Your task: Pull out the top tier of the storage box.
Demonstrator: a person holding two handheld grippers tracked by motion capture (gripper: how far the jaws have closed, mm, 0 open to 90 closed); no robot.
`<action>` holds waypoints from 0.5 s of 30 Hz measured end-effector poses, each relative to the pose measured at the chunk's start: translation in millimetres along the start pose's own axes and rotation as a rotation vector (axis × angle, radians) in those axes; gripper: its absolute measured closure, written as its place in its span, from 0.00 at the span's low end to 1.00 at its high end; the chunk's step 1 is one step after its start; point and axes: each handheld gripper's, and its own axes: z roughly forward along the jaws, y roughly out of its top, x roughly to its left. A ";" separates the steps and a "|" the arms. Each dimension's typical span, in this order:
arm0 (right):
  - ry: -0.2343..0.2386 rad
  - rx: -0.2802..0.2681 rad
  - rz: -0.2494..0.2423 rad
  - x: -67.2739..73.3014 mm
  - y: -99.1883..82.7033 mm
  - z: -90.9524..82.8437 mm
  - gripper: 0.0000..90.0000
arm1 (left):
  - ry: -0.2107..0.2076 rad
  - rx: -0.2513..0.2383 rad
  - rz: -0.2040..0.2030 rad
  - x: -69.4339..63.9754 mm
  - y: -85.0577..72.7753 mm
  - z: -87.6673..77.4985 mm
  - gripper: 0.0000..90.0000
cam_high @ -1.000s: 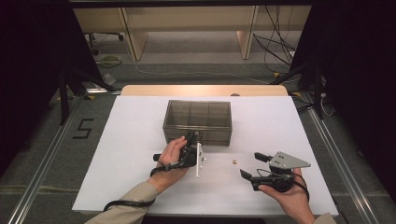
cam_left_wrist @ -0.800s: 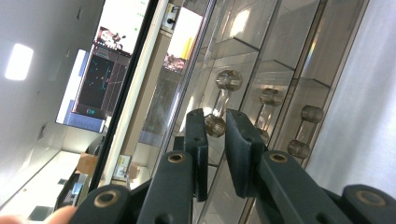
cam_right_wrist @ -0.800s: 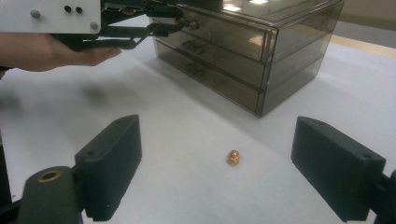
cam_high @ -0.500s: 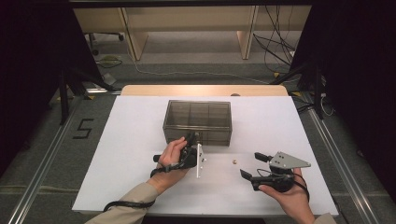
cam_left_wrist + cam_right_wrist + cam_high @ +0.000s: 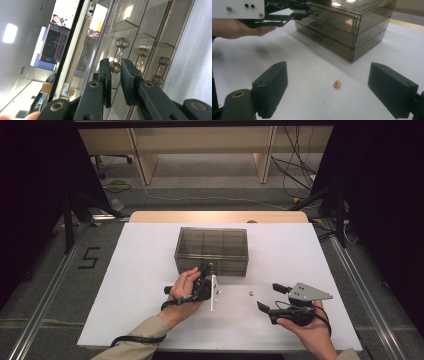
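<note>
Between the two black jaws of the left gripper (image 5: 115, 75) sat one round knob of a smoky translucent drawer handle (image 5: 115, 67); the jaws stood nearly closed, their pads pressed against the knob on either side. The handle belonged to an upper drawer of the smoke-tinted clear plastic drawer cabinet (image 5: 212, 250), which stood directly ahead of those jaws, with further like handles to one side of the grip. The drawer front appeared flush with the cabinet face, so the drawer was judged not yet drawn.

The right gripper (image 5: 337, 92) was found with its jaws spread wide and holding nothing. On the white tabletop (image 5: 145, 270), ahead of those jaws and roughly midway between their lines, lay a small brass-coloured nut (image 5: 337, 84), apart from both pads. In the high view the nut (image 5: 251, 293) lay between the two grippers, nearer the right gripper (image 5: 269, 297).

The step in hand was judged to be the taking hold of the drawer handle by the left gripper (image 5: 206, 270), preparatory to opening. The next move would call for a straight pull toward the person, grip kept firm, the light cabinet watched for sliding. The right gripper would then need to advance and close about the nut.
</note>
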 end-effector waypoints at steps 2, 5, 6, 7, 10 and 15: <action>0.000 0.001 0.000 -0.1 0.0 -0.1 0.19 | 0.000 -0.001 0.001 0.0 0.0 -0.1 0.88; 0.001 0.000 -0.001 0.0 0.0 0.1 0.19 | 0.000 0.002 0.008 0.2 0.0 -0.6 0.88; 0.001 0.000 -0.001 0.0 0.0 0.1 0.19 | -0.001 0.002 0.007 0.1 0.0 -0.7 0.88; 0.001 -0.001 0.000 0.0 0.0 0.1 0.19 | -0.001 0.002 0.007 0.1 0.0 -0.9 0.88; 0.000 0.000 0.000 -0.1 0.0 -0.1 0.19 | 0.000 0.000 0.005 -0.4 0.1 -1.4 0.88; 0.000 0.000 -0.001 0.0 0.1 -0.2 0.19 | 0.000 -0.001 0.008 -0.8 0.4 -2.6 0.88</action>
